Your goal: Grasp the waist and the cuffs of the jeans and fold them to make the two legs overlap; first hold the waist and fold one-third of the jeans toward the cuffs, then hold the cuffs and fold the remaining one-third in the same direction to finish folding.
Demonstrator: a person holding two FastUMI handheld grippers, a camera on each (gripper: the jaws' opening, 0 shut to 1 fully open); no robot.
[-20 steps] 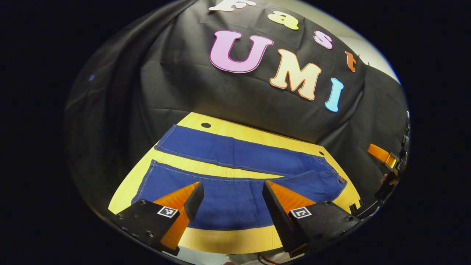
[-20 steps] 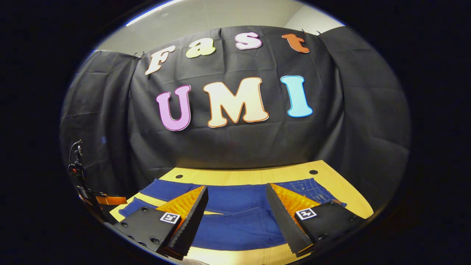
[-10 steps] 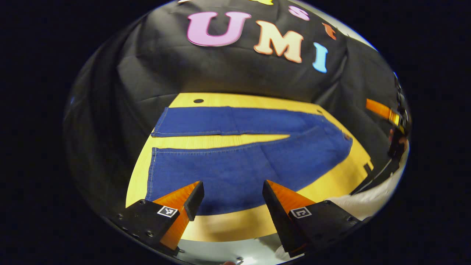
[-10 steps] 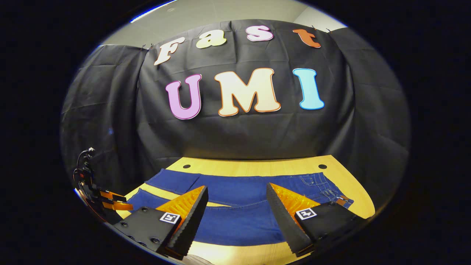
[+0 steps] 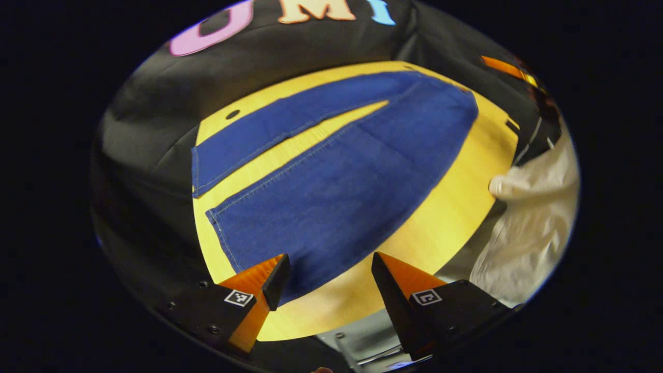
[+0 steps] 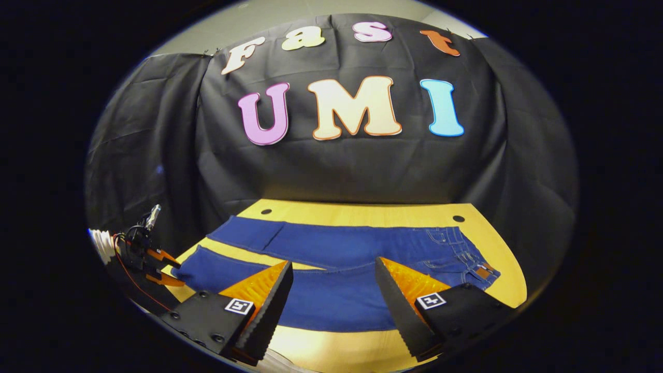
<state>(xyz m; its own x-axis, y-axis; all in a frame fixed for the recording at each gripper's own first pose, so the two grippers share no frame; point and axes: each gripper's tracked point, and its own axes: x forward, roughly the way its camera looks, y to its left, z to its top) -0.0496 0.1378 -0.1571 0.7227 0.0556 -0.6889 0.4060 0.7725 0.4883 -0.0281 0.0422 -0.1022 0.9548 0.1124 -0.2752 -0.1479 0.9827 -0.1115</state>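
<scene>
Still flat and unfolded: blue jeans (image 5: 331, 176) spread across the yellow table (image 5: 456, 207), 2 legs lying apart in a narrow V with bare wood between them.

Leftmost, the cuffs. Near-leg cuff (image 5: 220, 228) just ahead of and slightly left of the left gripper (image 5: 323, 277), jaws spread wide, pinching nothing, hovering over the table's near edge. Far-leg cuff (image 5: 196, 171) beyond it, toward the booth wall. Long axis of the jeans running away up and to the right in the left gripper view, from cuffs to waist.

Further right, the waist (image 6: 469, 259), with belt loops and a small brown patch, lying ahead and to the right of the right gripper (image 6: 334, 305), jaws likewise spread and empty. Left gripper also seen far off at left there (image 6: 150, 259), close by the cuffs.

Judged from this: left gripper nearer the cuffs, right nearer the waist, neither touching denim yet. Leg-over-leg fold likely to need the near leg carried across the gap onto the far one.
</scene>
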